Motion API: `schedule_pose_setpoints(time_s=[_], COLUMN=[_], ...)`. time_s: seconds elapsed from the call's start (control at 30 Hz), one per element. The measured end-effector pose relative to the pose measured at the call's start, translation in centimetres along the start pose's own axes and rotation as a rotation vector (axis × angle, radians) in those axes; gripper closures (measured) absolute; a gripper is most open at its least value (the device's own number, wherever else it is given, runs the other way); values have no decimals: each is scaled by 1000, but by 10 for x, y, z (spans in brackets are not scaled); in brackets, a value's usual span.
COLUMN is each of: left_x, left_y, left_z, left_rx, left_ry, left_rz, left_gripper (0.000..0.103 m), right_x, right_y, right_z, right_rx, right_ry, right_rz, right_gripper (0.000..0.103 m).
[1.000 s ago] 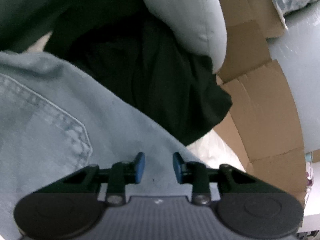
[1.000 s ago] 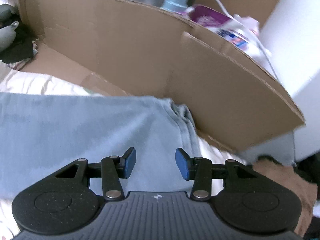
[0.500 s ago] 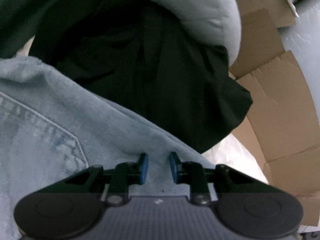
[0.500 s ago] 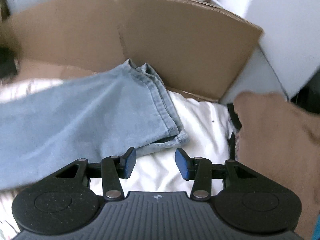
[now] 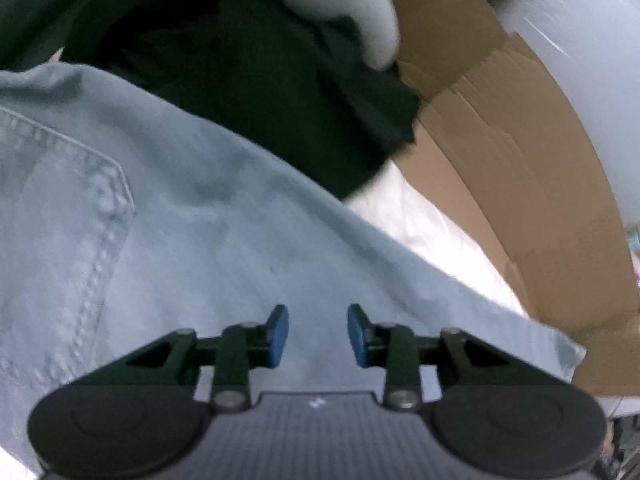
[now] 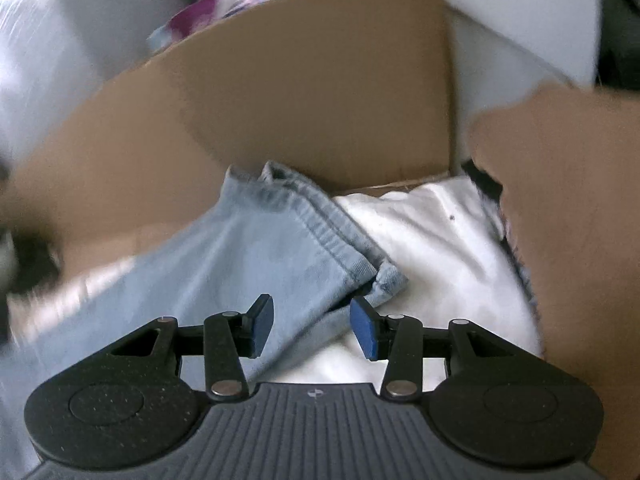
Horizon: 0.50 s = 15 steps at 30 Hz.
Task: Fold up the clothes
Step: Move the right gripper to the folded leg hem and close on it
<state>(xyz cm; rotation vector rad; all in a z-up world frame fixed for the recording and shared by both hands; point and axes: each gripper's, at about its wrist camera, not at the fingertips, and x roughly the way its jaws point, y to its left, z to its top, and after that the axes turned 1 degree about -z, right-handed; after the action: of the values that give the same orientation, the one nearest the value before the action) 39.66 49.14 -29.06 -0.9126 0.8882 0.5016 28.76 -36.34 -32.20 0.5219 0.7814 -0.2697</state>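
Jeans (image 5: 208, 248): I see them spread on a white sheet (image 6: 436, 240), leg hem (image 6: 320, 228) against the cardboard box (image 6: 304, 92).
Left gripper (image 5: 318, 336): over the jeans near the back pocket (image 5: 72, 200); jaws just opened wider, spread, nothing pinched.
Right gripper (image 6: 312, 330): above the hem corner; jaws spread, gripping nothing.
Black garment (image 5: 280, 92): beyond the jeans.

Each handheld tool looks the same. The left gripper (image 5: 318, 336) and right gripper (image 6: 312, 330) have matte black linkage arms with triangular cut-outs, pivoting on two large round black discs. Silver screw heads mark the joints beside those discs. The fingertips (image 5: 279, 334) carry bright blue flat pads (image 6: 364, 332). Between the discs sits a dark grey ribbed body with a small white mark at its front edge.
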Motion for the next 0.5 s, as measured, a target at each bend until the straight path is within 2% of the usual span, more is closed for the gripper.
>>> schedule_pose_setpoints(time_s=[0.1, 0.2, 0.27, 0.4, 0.5], left_x=[-13, -11, -23, -17, -7], left_y=[3, -5, -7, -13, -23], left_z=[-43, -59, -79, -92, -95], left_rx=[47, 61, 64, 37, 54], left_ry=[14, 41, 35, 37, 46], left_rz=[-17, -31, -34, -40, -23], left_gripper=[68, 68, 68, 66, 66], right_x=[11, 21, 28, 42, 52], right_y=[-10, -18, -21, -24, -31], right_z=[0, -1, -1, -2, -3], right_rx=[72, 115, 122, 146, 193], right_ry=[-10, -2, 6, 55, 91], right_rz=[20, 28, 31, 29, 35], right_gripper=[53, 53, 53, 53, 53])
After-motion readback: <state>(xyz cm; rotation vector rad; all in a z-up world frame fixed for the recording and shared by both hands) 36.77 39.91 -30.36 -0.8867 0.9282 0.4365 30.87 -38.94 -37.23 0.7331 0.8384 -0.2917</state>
